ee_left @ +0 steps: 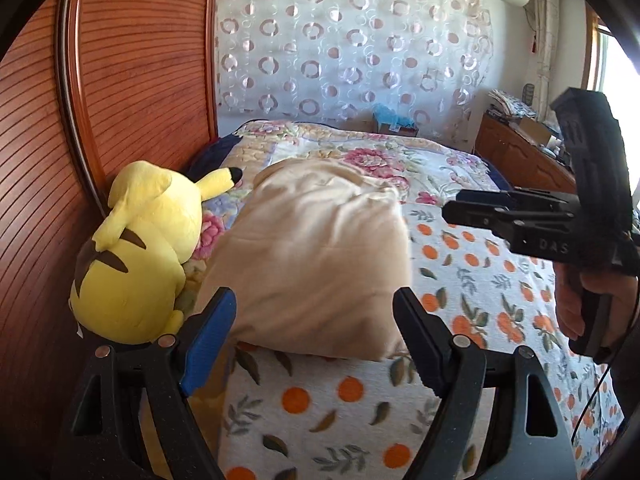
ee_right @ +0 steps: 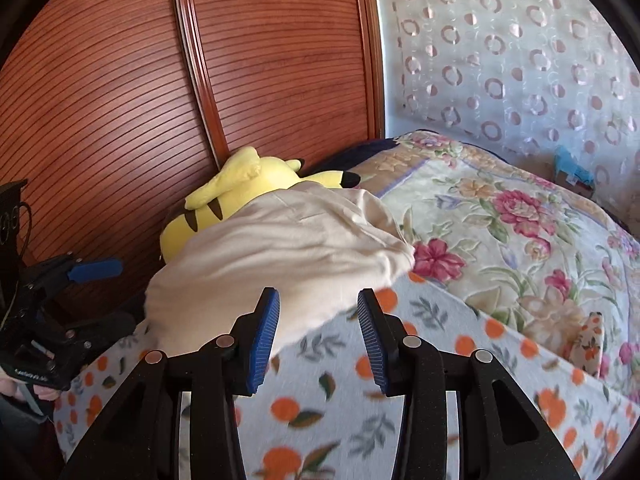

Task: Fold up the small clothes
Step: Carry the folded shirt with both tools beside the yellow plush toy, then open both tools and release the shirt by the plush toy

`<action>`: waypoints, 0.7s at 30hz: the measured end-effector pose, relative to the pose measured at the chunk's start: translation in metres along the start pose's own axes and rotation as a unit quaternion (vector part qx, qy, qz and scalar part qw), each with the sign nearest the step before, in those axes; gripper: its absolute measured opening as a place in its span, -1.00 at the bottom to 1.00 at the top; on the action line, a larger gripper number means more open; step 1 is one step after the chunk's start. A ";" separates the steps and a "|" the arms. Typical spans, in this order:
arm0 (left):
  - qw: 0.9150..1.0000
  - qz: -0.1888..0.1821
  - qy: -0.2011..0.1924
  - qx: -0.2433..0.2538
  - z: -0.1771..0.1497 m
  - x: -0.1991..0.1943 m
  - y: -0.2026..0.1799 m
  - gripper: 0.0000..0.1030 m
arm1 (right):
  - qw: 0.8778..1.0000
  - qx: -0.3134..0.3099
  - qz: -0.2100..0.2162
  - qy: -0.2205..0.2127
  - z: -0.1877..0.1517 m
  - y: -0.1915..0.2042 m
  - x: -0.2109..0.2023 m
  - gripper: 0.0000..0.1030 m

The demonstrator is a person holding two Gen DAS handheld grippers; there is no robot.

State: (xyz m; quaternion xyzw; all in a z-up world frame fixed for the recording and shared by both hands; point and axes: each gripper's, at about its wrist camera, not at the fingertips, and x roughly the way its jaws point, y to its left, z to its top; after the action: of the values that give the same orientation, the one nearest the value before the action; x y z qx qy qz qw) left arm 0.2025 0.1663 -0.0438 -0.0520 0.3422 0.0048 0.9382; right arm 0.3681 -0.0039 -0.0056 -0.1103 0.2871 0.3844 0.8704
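Observation:
A cream garment [ee_left: 316,248] lies in a soft, rounded heap on the orange-print blanket [ee_left: 480,292], its far edge against a yellow plush toy [ee_left: 140,256]. My left gripper [ee_left: 314,312] is open wide just in front of the garment's near edge, and its fingers touch nothing. My right gripper [ee_right: 318,312] is partly open at the garment's [ee_right: 280,248] near right corner; cloth shows beyond the gap, but the pads do not press on it. In the left wrist view the right gripper [ee_left: 452,210] hovers over the blanket to the garment's right, held by a hand [ee_left: 580,312].
A ribbed wooden headboard [ee_left: 132,80] stands behind the plush toy [ee_right: 240,200]. A floral quilt [ee_right: 500,220] covers the far side of the bed. A circle-patterned curtain [ee_left: 352,40] hangs behind it, and a cluttered wooden cabinet [ee_left: 520,152] stands at the far right.

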 end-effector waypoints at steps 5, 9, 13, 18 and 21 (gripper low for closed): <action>1.000 -0.015 -0.011 0.019 -0.005 -0.019 -0.031 0.57 | 0.999 0.011 -0.032 -0.022 -0.030 0.007 -0.056 -0.10; 0.999 -0.026 -0.021 0.030 -0.011 -0.032 -0.059 0.57 | 0.997 0.031 -0.058 -0.039 -0.058 0.012 -0.103 0.04; 0.998 -0.038 -0.029 0.048 -0.020 -0.045 -0.090 0.57 | 0.992 0.045 -0.098 -0.058 -0.090 0.020 -0.148 0.34; 0.996 -0.038 -0.047 0.069 -0.029 -0.064 -0.123 0.57 | 0.987 0.066 -0.124 -0.077 -0.125 0.035 -0.202 0.42; 0.994 -0.044 -0.055 0.077 -0.034 -0.076 -0.142 0.58 | 0.984 0.077 -0.138 -0.084 -0.142 0.051 -0.224 0.44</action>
State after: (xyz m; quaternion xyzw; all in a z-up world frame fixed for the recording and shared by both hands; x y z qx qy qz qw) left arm 0.1284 0.0238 -0.0073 0.0060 0.2865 -0.0602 0.9562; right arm 0.1509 -0.1639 0.0118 -0.0489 0.2239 0.2450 0.9421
